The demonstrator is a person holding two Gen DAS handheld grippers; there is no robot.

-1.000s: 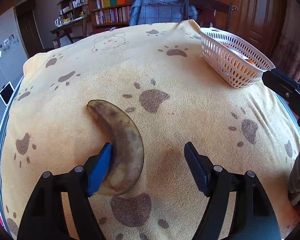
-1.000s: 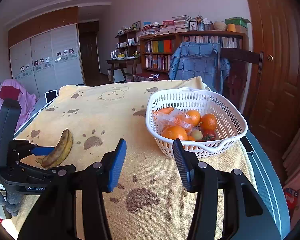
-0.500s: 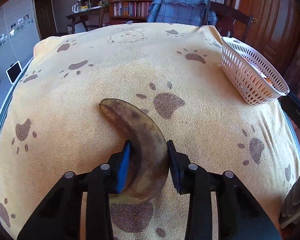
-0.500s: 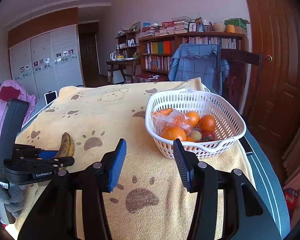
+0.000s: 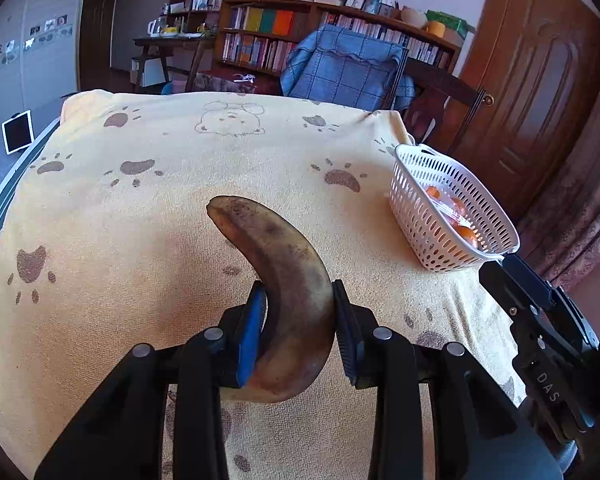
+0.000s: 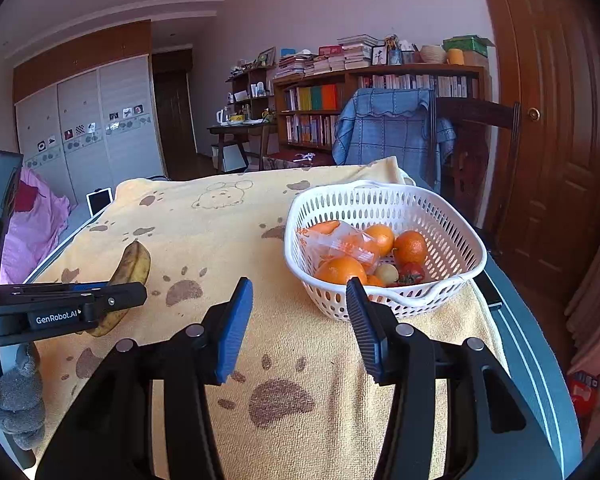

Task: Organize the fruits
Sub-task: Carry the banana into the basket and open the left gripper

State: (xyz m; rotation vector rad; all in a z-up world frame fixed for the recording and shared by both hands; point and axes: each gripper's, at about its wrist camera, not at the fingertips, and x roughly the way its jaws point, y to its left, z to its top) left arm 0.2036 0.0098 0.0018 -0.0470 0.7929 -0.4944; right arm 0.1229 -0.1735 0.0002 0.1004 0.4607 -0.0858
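Observation:
My left gripper [image 5: 298, 308] is shut on a brown-spotted banana [image 5: 284, 264] and holds it above the yellow paw-print towel [image 5: 140, 220]. The banana [image 6: 134, 264] and the left gripper [image 6: 112, 300] also show at the left of the right wrist view. A white plastic basket [image 6: 452, 240] sits at the right of the table with several oranges [image 6: 410, 246], a bagged fruit and small fruits in it. It also shows in the left wrist view [image 5: 428, 216]. My right gripper [image 6: 298, 320] is open and empty, just in front of the basket.
The table's dark edge [image 6: 532, 360] runs close to the basket on the right. A chair with a blue blanket [image 6: 388, 132] stands behind the table. A bookshelf [image 6: 340, 100] and a wooden door [image 6: 560, 120] are beyond. A pink cloth [image 6: 32, 224] lies at the left.
My left gripper closed on the banana and lifted it off the towel, tilting up and swinging toward the basket. The right gripper stayed still and open.

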